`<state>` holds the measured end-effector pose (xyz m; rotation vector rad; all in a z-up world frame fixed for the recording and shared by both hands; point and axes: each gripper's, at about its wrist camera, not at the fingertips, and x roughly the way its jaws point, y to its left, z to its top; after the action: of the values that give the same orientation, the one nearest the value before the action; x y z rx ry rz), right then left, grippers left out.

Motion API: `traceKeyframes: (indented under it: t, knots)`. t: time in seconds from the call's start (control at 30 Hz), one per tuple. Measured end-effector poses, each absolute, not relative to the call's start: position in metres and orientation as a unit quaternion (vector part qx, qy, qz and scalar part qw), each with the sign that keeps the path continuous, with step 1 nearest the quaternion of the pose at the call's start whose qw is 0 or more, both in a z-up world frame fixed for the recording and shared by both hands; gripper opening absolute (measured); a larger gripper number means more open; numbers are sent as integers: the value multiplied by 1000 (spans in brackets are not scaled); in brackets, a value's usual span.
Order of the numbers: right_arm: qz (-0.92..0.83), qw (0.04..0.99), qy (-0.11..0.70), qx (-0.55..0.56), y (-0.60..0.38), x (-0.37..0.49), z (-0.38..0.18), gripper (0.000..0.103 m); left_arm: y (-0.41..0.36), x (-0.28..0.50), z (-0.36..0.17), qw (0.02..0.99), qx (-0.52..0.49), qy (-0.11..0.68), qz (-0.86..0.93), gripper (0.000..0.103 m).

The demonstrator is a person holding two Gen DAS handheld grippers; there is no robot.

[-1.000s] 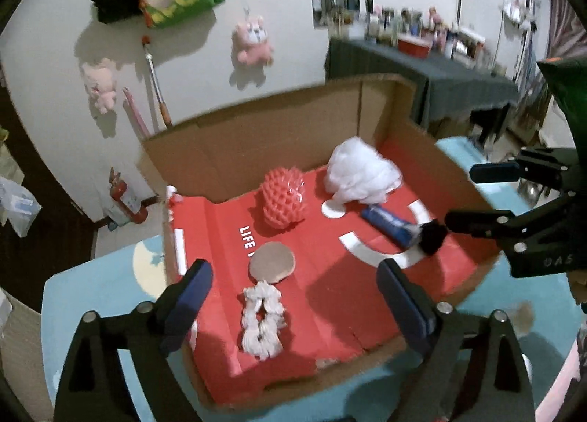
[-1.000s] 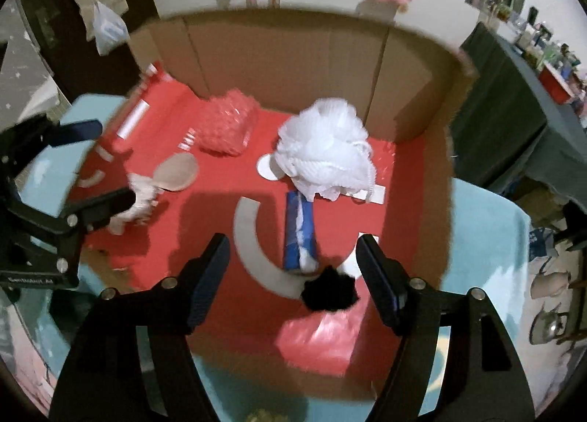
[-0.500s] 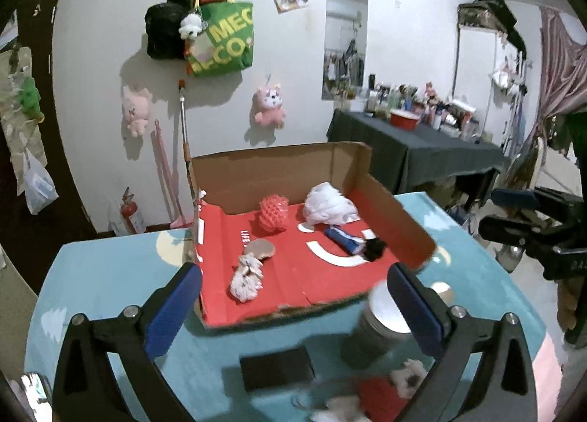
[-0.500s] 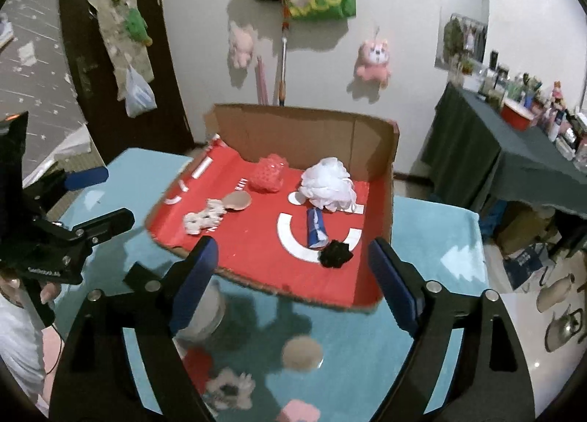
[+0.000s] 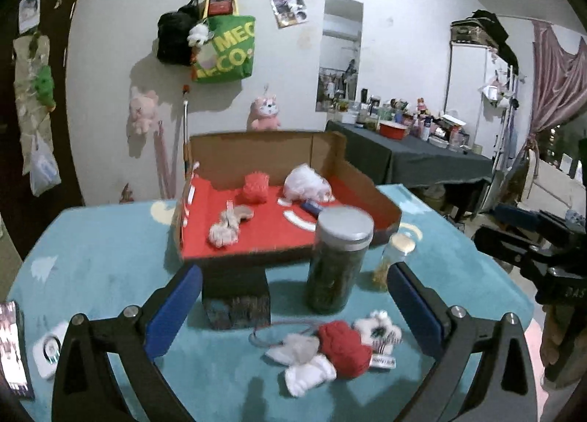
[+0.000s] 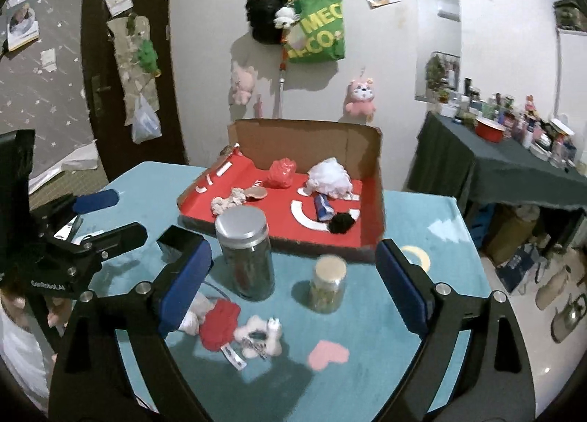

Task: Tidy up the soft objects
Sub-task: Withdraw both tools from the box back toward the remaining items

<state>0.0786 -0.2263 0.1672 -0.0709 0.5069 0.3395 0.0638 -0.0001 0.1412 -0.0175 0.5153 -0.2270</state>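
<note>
Left hand-held gripper (image 5: 293, 286) gaped wide, empty. Far on the counter (image 5: 102, 260), cardboard box (image 5: 256, 150) held white scrunchie (image 5: 223, 229), red ball (image 5: 255, 189), white pouf (image 5: 306, 183). Near: dark jar (image 5: 339, 260), plush toy (image 5: 337, 348). Right hand-held gripper (image 6: 293, 282) also gaped, empty.

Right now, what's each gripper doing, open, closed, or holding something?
Left gripper: open, holding nothing.
Right gripper: open, holding nothing.

Plush toy (image 5: 339, 350) before jar (image 5: 339, 260)
</note>
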Motion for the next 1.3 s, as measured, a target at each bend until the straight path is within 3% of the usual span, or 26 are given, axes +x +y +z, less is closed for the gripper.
traceKeyframes:
  t: [0.27,0.6,1.3]
  knots:
    - [144,958,247,-22,-228,53,118,92,-4,49,99,963,-6,252,-90,103]
    - [130,951,281,4,-230,57,66,92,-6,53,50,949,-8,306,-76,103]
    - [169,917,362,8,-216,81,24,92,5,74,33,915,6,385,-122,103]
